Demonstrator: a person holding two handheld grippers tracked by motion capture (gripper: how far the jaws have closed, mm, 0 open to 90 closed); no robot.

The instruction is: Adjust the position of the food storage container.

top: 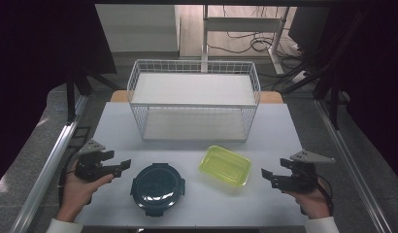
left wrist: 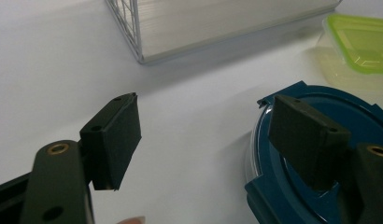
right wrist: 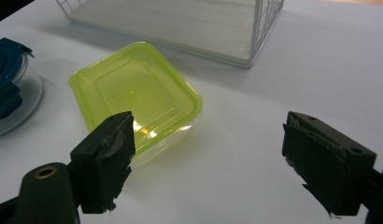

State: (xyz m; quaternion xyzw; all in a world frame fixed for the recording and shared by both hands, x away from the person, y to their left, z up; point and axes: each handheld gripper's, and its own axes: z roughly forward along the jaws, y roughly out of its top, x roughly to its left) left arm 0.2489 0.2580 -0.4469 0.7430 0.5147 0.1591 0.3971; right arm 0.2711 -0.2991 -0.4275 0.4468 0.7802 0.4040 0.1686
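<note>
A round container with a dark blue clip lid (top: 157, 187) sits near the table's front, left of centre. To its right lies a rectangular container with a yellow-green lid (top: 225, 165). My left gripper (top: 118, 164) hovers just left of the round container, jaws wide and empty; in the left gripper view (left wrist: 208, 140) the blue lid (left wrist: 292, 196) lies under the right jaw. My right gripper (top: 267, 177) stands open to the right of the green container, nothing between its jaws (right wrist: 217, 163); the green lid (right wrist: 133, 93) lies ahead of the left jaw.
A white wire basket rack (top: 194, 99) with two shelves stands at the back middle of the white table (top: 109, 121). Metal rails run along both table sides. Cables and a desk frame lie on the floor beyond.
</note>
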